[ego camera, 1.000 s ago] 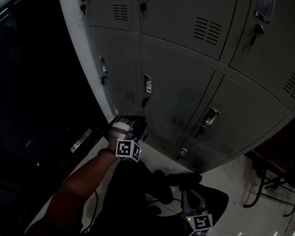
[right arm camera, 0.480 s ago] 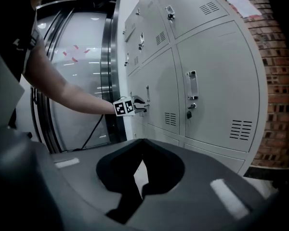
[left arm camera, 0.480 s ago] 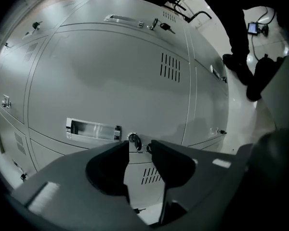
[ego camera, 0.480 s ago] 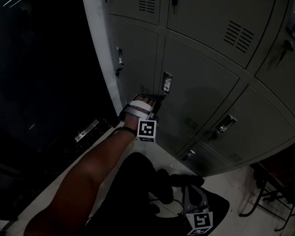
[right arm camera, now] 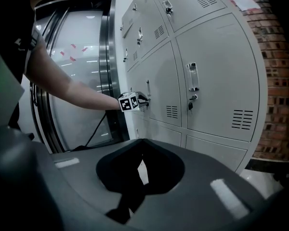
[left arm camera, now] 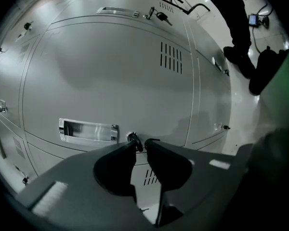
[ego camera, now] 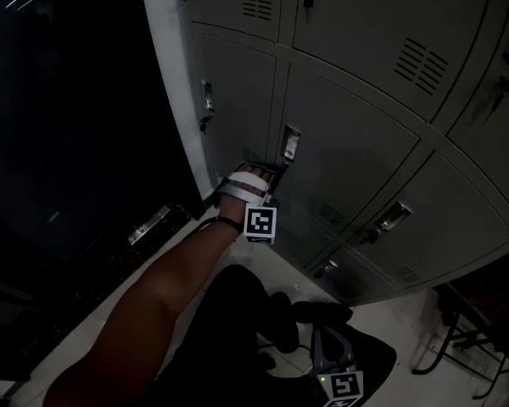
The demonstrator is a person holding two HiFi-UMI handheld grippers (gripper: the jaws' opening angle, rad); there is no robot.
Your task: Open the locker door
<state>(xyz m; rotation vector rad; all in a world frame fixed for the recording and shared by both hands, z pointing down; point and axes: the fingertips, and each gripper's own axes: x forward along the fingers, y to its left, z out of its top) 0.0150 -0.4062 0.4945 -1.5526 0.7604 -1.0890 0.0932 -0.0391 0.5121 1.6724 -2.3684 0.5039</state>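
Facing a tall grey sheet-steel locker bank (ego camera: 365, 100) with rows of flush doors, each with vent slots and its own lock. Standing on a pale glossy floor (ego camera: 390, 312), left edge next to a dark glass panel in a steel frame (right arm camera: 82, 81). Bounded by a red brick wall (right arm camera: 274, 81) on the far side, per the right gripper view.

Target is the grey vented locker door (left arm camera: 111, 81), second column from the bank's left edge in the head view. Shut, sitting flush with its neighbours.

Reaching to it with a bare forearm (ego camera: 170, 295) that carries the left tool (left arm camera: 140, 143), its black-and-white marker cube (ego camera: 260, 224) sitting at the wrist. Tips up close to the door face, just beside the recessed chrome pull handle (left arm camera: 86, 130).

Just been closing, now down to a narrow gap. Straddling the small dark key (left arm camera: 134, 140) that sticks out of the lock: key head right at one tip, a sliver of light before the other. Not clamped on it yet, so released.

Holding the right tool (right arm camera: 140, 141) low and back, well apart from the lockers, pointed toward the bank. Clenched tip to tip, with nothing between the jaws.
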